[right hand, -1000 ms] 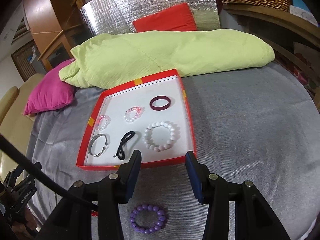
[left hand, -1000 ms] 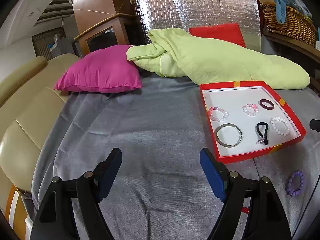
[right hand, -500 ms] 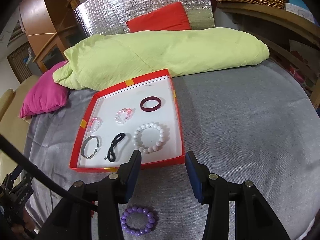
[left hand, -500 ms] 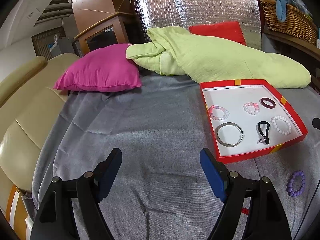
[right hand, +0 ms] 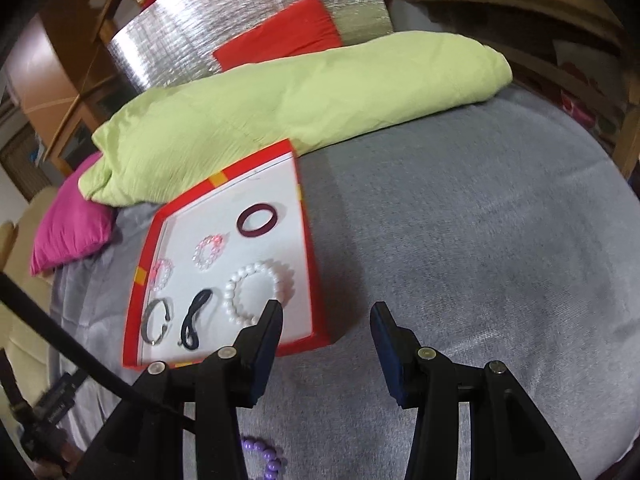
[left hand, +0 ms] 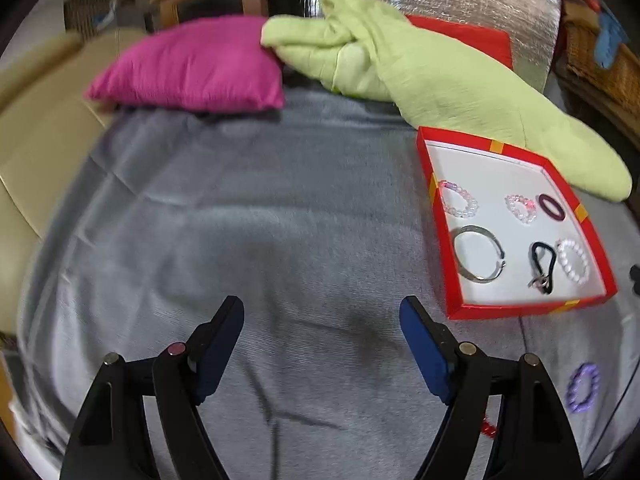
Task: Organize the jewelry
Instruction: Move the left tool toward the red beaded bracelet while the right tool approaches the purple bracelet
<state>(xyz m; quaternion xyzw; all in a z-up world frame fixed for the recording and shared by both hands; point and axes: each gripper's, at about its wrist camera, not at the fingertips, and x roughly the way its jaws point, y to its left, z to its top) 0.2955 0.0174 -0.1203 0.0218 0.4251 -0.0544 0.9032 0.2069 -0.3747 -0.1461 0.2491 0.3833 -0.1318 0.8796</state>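
Note:
A red tray (left hand: 516, 312) (right hand: 308, 216) with a white floor lies on the grey bedspread. It holds a silver bangle (left hand: 478, 254), a black cord piece (left hand: 542, 266), a white bead bracelet (right hand: 258, 294), two pink bead bracelets (left hand: 458, 200) (left hand: 520, 208) and a dark red ring bangle (right hand: 258, 222). A purple bead bracelet (left hand: 582, 386) (right hand: 266, 458) lies on the spread in front of the tray. My left gripper (left hand: 322, 320) is open and empty, left of the tray. My right gripper (right hand: 326, 322) is open and empty, over the tray's near right corner.
A lime green quilt (left hand: 420, 64) (right hand: 280, 108) lies behind the tray, a magenta pillow (left hand: 192, 68) to its left. A red cushion (right hand: 280, 40) leans on a silver foil panel (right hand: 224, 20). A wicker basket (left hand: 596, 56) stands at the right. A beige sofa (left hand: 36, 128) is at the left.
Both views have shifted and blurred. The right gripper has moved right and tilted, so the tray and purple bracelet sit further left and lower. The left gripper has tipped downward. Both stay open.

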